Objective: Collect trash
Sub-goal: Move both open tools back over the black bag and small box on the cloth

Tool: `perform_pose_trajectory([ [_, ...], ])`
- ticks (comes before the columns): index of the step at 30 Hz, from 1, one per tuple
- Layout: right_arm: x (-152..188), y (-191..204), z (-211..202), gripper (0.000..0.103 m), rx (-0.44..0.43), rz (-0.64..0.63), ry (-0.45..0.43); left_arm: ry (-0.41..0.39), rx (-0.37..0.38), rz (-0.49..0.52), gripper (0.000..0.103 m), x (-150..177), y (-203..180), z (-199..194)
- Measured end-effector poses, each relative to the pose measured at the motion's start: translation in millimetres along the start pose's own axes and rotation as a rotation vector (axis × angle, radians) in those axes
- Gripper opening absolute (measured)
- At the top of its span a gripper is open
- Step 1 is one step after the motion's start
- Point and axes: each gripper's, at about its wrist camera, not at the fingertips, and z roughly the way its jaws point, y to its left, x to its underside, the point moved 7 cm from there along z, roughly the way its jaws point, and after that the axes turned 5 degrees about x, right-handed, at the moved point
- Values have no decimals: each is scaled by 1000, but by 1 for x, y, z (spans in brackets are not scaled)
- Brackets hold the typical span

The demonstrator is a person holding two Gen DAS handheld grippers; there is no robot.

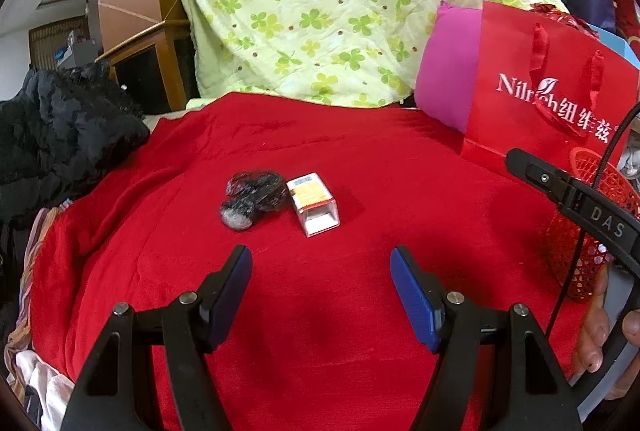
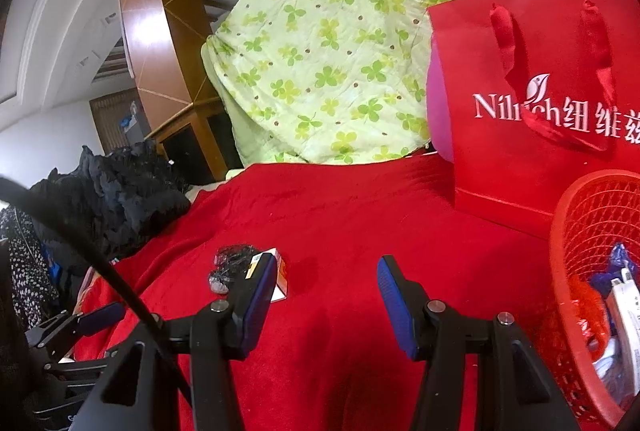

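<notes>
Approaching remaining trash, by my reading: small box (image 1: 313,204) and crumpled dark wrapper (image 1: 251,199) touching, centre frame on red blanket (image 1: 360,159). Left gripper (image 1: 321,273) fingers wide, empty, short of box. Right gripper (image 2: 327,287) fingers apart, empty. Next: lower left jaws astride box, close. Right view alone shows red basket (image 2: 580,215) interior, lower right, already holding scraps.

Fuzzy red cloth blanket (image 1: 360,159), glossy paper bag (image 1: 540,91)
</notes>
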Motion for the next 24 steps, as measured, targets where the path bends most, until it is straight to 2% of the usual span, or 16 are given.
perform_pose_trajectory([
  [4, 9, 11, 13, 57, -7, -33, 38, 43, -30, -44, 72, 16, 29, 14],
  [12, 29, 43, 51, 57, -38, -96, 136, 138, -121, -195, 72, 59, 111, 41],
  [16, 39, 58, 77, 57, -59, -112, 193, 160, -138, -250, 72, 73, 137, 51],
  [20, 47, 73, 106, 66, -94, -109, 250, 185, -140, -278, 72, 85, 150, 61],
  [24, 55, 92, 141, 67, -109, -125, 300, 194, -145, -291, 72, 93, 162, 67],
])
